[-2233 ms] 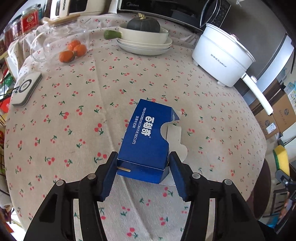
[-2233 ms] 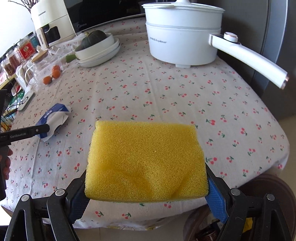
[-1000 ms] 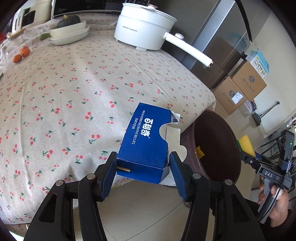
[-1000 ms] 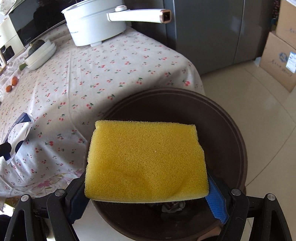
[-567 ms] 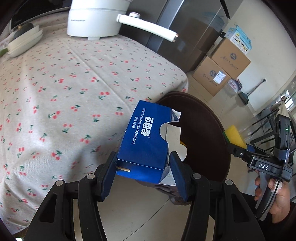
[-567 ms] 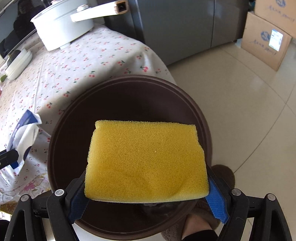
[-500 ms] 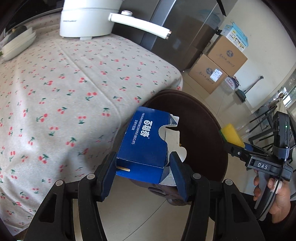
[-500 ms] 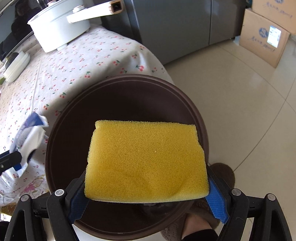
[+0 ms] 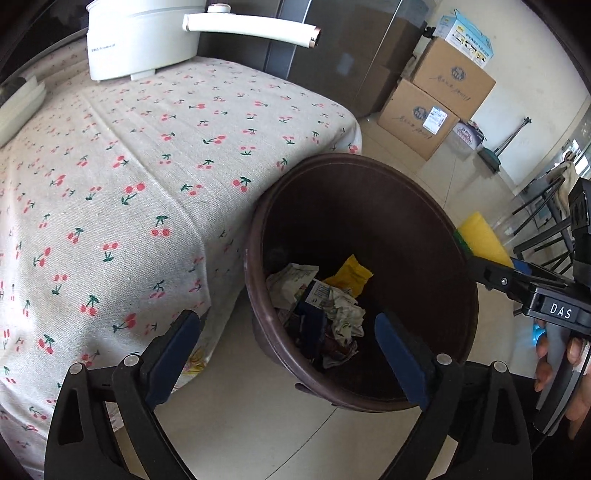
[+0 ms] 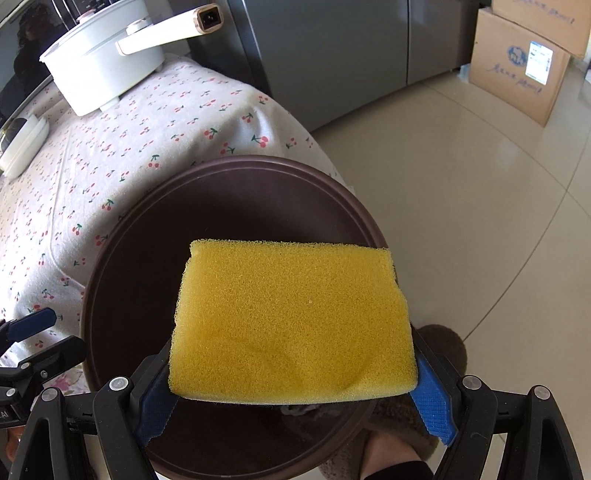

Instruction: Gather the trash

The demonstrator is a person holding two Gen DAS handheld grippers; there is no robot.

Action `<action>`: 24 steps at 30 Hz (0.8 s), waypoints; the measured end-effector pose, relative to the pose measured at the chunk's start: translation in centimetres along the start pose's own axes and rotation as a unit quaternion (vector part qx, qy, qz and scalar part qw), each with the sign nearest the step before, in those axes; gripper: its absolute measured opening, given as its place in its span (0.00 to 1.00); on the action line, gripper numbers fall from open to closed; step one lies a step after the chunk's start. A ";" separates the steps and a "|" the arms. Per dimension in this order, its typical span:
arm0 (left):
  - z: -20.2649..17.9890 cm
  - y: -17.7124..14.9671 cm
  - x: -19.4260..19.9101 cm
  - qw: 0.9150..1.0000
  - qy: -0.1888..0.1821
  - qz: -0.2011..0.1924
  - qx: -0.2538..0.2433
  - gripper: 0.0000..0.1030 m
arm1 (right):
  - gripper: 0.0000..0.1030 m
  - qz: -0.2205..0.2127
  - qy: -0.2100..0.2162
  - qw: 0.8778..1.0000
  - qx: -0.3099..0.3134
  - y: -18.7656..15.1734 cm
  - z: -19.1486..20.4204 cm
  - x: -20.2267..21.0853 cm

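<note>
Brown plastic, round and deep: one trash bin [image 9: 369,206] stands on the tiled floor [image 10: 480,221] just beside the corner of one table draped in a cherry-print cloth [image 9: 129,166]. At the bottom of the bin lie crumpled papers [image 9: 343,310], one yellow wrapper [image 9: 351,275] and a dark blue box [image 9: 310,325] (partly buried, so its print cannot be read).

The left gripper [image 9: 288,339] hangs over the near rim of the bin, its two blue-padded fingers [image 9: 173,347] spread wide with nothing between them; its jaws have just been opening.

The right gripper [image 10: 295,398] is above the far side of the same bin, and its two fingers press on the sides of one yellow sponge [image 10: 291,325], which hides most of the bin's inside in that view. From the left wrist camera the sponge shows as a yellow block with a green edge, clamped at the tip of the other tool, with a hand [image 9: 565,373] around its grip.

On the table stands one white electric pot [image 9: 144,33] with a long handle. Three cardboard boxes [image 9: 421,118] are stacked by the wall (a fourth, smaller printed carton sits on top).
</note>
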State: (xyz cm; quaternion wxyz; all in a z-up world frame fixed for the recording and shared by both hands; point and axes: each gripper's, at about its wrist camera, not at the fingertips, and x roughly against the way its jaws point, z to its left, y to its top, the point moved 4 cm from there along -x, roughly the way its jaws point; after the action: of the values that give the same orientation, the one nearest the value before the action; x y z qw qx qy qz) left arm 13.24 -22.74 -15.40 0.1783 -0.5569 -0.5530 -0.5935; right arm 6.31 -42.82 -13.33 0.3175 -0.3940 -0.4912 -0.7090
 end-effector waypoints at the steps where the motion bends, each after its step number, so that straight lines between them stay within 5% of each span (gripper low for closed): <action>1: 0.3 0.1 0.2 1.000 0.002 -0.002 0.000 0.96 | 0.87 0.000 0.001 1.000 0.001 0.0 0.1 0.0; 4: 0.8 0.1 0.6 1.000 0.010 -0.006 0.002 0.97 | 0.87 -0.010 -0.001 1.000 0.006 0.2 0.5 0.2; 7: 1.3 0.0 1.1 1.000 0.016 -0.010 0.005 0.98 | 1.00 -0.016 -0.009 1.000 0.010 0.3 0.8 0.4; 24: 4.5 -1.9 8.2 0.995 0.069 -0.068 0.009 0.98 | 1.00 -0.046 -0.007 0.995 0.088 0.0 6.5 2.5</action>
State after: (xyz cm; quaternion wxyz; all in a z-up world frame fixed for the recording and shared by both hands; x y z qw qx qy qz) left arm 11.13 -14.90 -10.29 0.1798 -0.4745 -0.5812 -0.6362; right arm 6.66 -36.87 -9.80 0.3140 -0.3465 -0.5720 -0.6739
